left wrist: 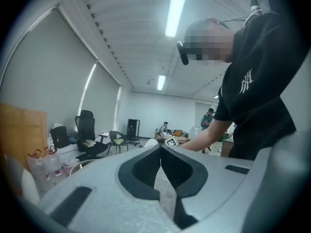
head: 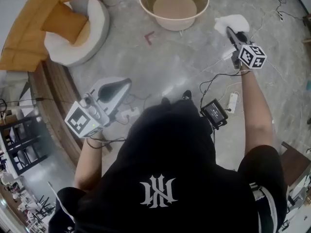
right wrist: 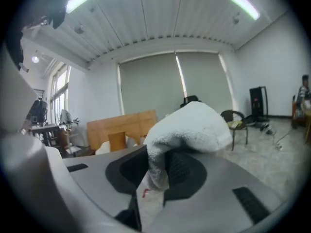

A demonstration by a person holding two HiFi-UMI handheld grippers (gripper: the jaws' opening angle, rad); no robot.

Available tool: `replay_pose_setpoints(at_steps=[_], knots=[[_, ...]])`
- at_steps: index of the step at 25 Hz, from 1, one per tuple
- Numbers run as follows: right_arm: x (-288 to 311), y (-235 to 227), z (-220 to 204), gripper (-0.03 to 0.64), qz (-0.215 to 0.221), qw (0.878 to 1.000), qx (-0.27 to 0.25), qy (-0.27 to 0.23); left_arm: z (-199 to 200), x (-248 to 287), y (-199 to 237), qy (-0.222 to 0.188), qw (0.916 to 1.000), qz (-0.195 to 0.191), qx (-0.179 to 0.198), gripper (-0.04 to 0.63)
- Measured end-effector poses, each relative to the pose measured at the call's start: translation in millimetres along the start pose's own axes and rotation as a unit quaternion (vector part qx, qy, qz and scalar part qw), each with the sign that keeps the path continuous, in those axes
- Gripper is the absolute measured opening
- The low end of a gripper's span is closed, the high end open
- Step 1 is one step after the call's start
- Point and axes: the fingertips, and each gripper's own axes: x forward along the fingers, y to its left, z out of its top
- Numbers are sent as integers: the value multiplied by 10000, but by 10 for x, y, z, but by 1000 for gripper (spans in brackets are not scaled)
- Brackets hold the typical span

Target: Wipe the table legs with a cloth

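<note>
- Step-wise, I'd say this was only the approach. The person stood on the floor point(head: 184, 67) with nothing touching any leg yet, so no wiping had started.
- The right hand-held gripper point(head: 228, 30) was clamped on the white cloth point(head: 232, 22), which bulged out over the jaw tips. It was held up in the air at the far right.
- The left hand-held gripper point(left wrist: 160, 149) had its jaws together with nothing between them. It sat lower, on the near left.
- The round desk point(head: 174, 6) with the raised rim was at the far centre, just left of the cloth. I'm guessing that's the one to clean. From above its legs were hidden under the top.
- The next move probably means crouching and bringing the cloth down under that rim to reach a leg. From standing there was no line to it.
- In the way: loose cables point(head: 218, 76) and a power strip point(head: 232, 101) lay on the floor at the right. That looked like a trip risk when stepping in.
- An orange-and-white armchair point(head: 73, 28) sat far left, well apart from the round desk.
</note>
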Motion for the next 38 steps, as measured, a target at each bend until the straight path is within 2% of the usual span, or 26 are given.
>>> replay_pose_setpoints(at_steps=[3, 4, 5, 6, 7, 9, 12, 14, 16, 18, 20, 21, 23, 26, 28, 30, 34, 38], knots=[[-706, -637, 413, 74, -1064, 9916, -730, -75, -41, -243, 98, -89, 9997, 200, -84, 6], [-926, -801, 618, 74, -1313, 9876, -834, -197, -41, -293, 120, -167, 9995, 237, -89, 6], [-1121, -850, 848, 74, -1393, 9862, -774, -453, -46, -335, 122, -237, 9994, 253, -90, 5], [-1272, -747, 1090, 74, -1273, 9865, -627, -812, -59, -367, 115, -286, 9992, 249, -85, 6], [-1364, -498, 1332, 74, -970, 9868, -511, -1194, -70, -384, 116, -327, 9992, 233, -76, 6], [-1403, 300, 1786, 74, -58, 9815, -536, -1838, -50, -376, 160, -457, 9988, 185, -61, 5], [-1255, 1680, 2331, 74, 1368, 9554, -725, -2513, 56, -327, 230, -734, 9973, 73, -69, 5], [-983, 2487, 2577, 74, 2077, 9373, -732, -2703, 130, -291, 255, -883, 9961, -23, -87, 6], [-719, 3220, 2816, 74, 2677, 9193, -671, -2806, 196, -261, 268, -1006, 9948, -95, -115, 6], [-716, 3873, 3165, 74, 3173, 8944, -697, -3074, 254, -232, 259, -1106, 9937, -145, -121, 6], [-914, 4336, 3512, 74, 3371, 8699, -1109, -3425, 307, -201, 246, -1159, 9931, -184, -68, 6], [-1007, 4471, 3604, 74, 3373, 8638, -1389, -3476, 336, -190, 235, -1184, 9928, -198, -35, 5], [-1138, 4545, 3624, 74, 3312, 8658, -1756, -3314, 402, -196, 210, -1251, 9919, -197, 45, 5], [-1236, 4254, 3440, 74, 3021, 8915, -1767, -2875, 471, -272, 239, -1340, 9908, -112, 129, 5], [-1166, 3992, 3210, 74, 2749, 9090, -1676, -2645, 440, -346, 288, -1359, 9907, -70, 36, 5], [-957, 3867, 2953, 74, 2606, 9193, -1621, -2463, 398, -399, 314, -1389, 9903, -40, -76, 5], [-616, 3839, 2440, 74, 2668, 9257, -1613, -2141, 428, -365, 257, -1462, 9891, -47, -148, 5], [-594, 3496, 2171, 74, 2629, 9266, -2061, -1729, 432, -281, 194, -1395, 9901, -146, -80, 6]])
